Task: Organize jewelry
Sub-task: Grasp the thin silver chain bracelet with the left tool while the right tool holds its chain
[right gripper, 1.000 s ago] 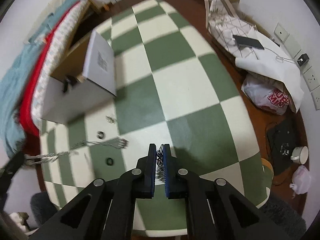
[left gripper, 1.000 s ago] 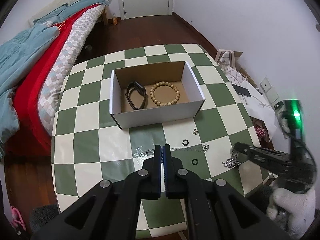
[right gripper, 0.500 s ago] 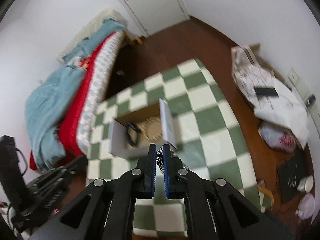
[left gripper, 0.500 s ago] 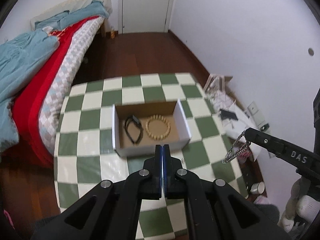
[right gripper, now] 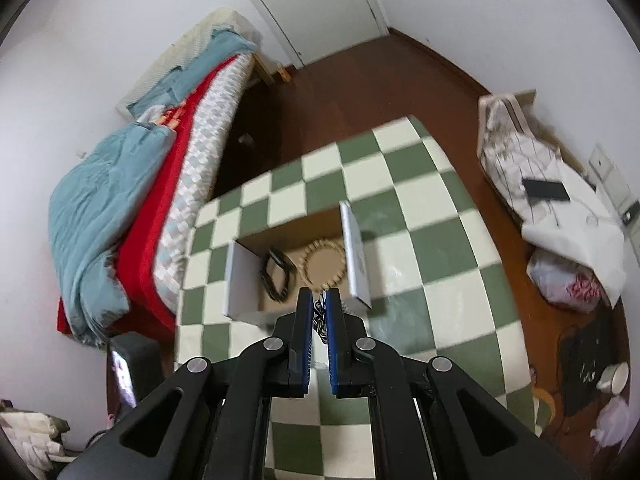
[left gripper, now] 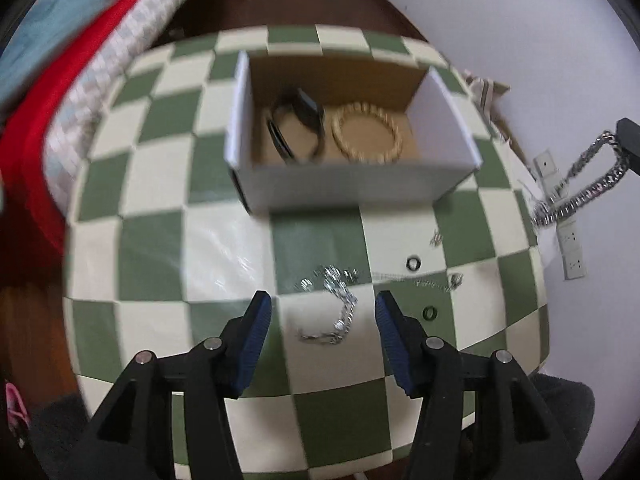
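- Spreading wide, the left gripper (left gripper: 323,309) hangs above the checkered desk (left gripper: 160,240) with nothing between its blue-padded fingers (left gripper: 256,332).
- Lying on the desk in the gap framed by those fingers is a thin silver chain (left gripper: 338,304), apart from both pads.
- Two small dark rings (left gripper: 413,263) and another fine chain (left gripper: 420,280) lie on the desk to the right of it, and a small clasp-like piece sits nearer the box.
- The right gripper (right gripper: 319,312) has its fingers (right gripper: 304,320) drawn narrow, pinching a heavy silver link chain (left gripper: 580,184) whose loop hangs free in the air off the desk's right edge in the left wrist view.
- In the right wrist view that chain (right gripper: 319,314) shows only as a few links between the pads.
- The open cardboard box (left gripper: 352,184) stands on the desk beyond the loose pieces, holding a black band (left gripper: 298,124) on the left and a wooden bead bracelet (left gripper: 368,134) beside it.
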`<state>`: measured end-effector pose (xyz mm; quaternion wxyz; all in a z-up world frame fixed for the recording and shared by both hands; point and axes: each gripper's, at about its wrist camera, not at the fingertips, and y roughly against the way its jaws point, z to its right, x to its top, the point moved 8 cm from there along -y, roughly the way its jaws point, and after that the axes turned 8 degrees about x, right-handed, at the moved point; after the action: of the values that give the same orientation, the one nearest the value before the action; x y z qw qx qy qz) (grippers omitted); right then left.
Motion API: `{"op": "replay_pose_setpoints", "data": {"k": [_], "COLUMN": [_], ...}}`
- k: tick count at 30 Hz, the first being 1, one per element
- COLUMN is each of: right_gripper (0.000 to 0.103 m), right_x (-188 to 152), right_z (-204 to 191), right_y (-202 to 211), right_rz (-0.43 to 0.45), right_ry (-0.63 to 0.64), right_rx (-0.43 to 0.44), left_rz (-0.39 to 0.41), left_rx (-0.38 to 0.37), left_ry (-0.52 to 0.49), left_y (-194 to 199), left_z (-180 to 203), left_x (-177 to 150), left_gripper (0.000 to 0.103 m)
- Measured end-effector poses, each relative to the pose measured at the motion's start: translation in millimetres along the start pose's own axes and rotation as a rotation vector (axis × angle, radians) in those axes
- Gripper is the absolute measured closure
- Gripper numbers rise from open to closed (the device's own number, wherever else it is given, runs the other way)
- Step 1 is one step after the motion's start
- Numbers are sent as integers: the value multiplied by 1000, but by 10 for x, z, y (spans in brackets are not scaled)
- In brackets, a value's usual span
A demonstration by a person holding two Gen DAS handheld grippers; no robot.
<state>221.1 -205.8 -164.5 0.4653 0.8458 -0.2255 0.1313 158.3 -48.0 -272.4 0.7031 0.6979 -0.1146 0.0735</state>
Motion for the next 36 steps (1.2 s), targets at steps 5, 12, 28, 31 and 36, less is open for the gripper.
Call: {"op": "replay_pose_setpoints", "data": {"k": [5, 12, 28, 31, 36], "right_gripper": [96, 96, 96, 96, 96], "right_x": [-246, -371, 28, 49, -18], "right_z": [274, 444, 4, -31, 32], "right_y": [-139, -88, 456, 414, 296], "right_rz": [-35, -36, 66, 63, 37], "right_ry": [-58, -84, -9, -6, -33], "right_rx": [-27, -47, 27, 23, 7], "left_rz": [-19, 28, 231, 138, -27], "left_rx": [77, 79, -103, -91, -26], "left_ry": [-31, -71, -30, -34, -50], "left_y": [-301, -307, 979, 628, -126], "left_z": [138, 262, 36, 62, 79], "left_x": [-27, -96, 476, 387, 104], "left_gripper": [53, 103, 99, 69, 54]}}
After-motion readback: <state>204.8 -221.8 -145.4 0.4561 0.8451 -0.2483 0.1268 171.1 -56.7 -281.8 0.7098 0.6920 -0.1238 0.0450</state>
